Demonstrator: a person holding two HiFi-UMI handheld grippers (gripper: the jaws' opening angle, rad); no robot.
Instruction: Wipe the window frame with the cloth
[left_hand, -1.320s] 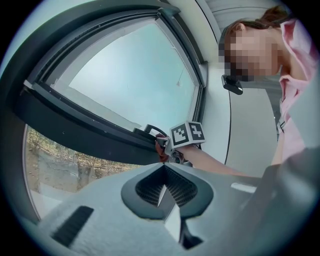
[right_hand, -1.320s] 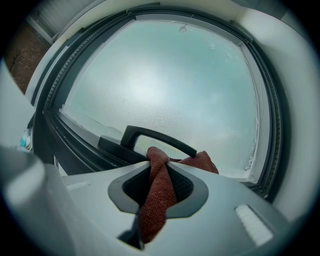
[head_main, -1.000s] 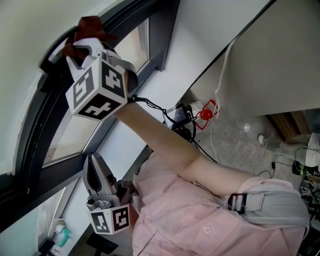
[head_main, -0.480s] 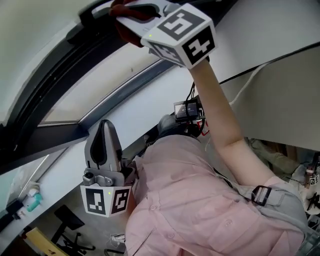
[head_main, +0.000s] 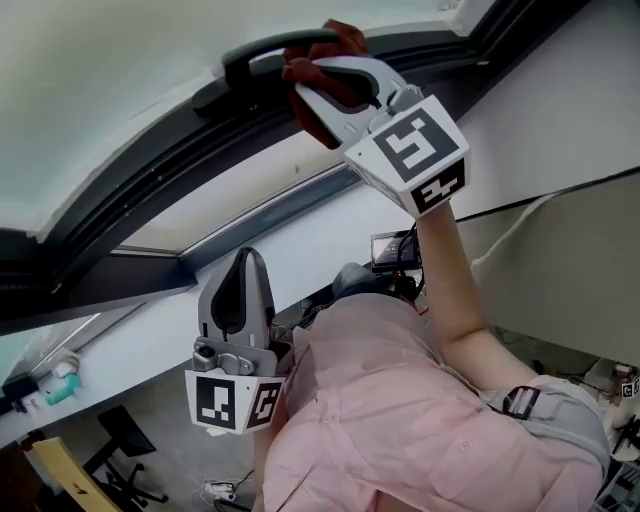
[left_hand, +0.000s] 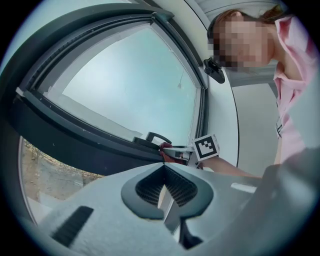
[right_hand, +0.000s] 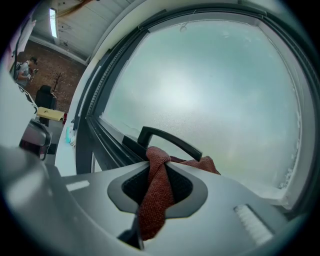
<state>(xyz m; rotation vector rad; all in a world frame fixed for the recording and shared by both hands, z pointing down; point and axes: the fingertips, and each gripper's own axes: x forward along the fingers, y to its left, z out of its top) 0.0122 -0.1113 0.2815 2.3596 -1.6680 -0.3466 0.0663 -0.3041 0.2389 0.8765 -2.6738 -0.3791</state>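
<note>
- Cloth (right_hand: 151, 200): dark red, woven. It is pinched between the jaws of your right gripper (head_main: 308, 88), with one fold hanging down through them and a bunch standing out past the tips.
- Position: the cloth is up at the dark window frame (head_main: 150, 170), just beside the black handle (head_main: 270, 55). The views do not settle whether it touches the frame.
- Markings: the only print is the black-and-white square markers on each gripper's cube.
- Left gripper (head_main: 247, 262): jaws pressed together with nothing between them. It points upward and is held low by your chest, well apart from the frame.
- Containers: a small white-and-teal bottle (head_main: 62, 384) lies on the ledge at lower left. I cannot tell its contents.
- Clearance: frosted glass (right_hand: 200, 85) spreads wide beyond the handle. The frame rails run on unobstructed to your left.
</note>
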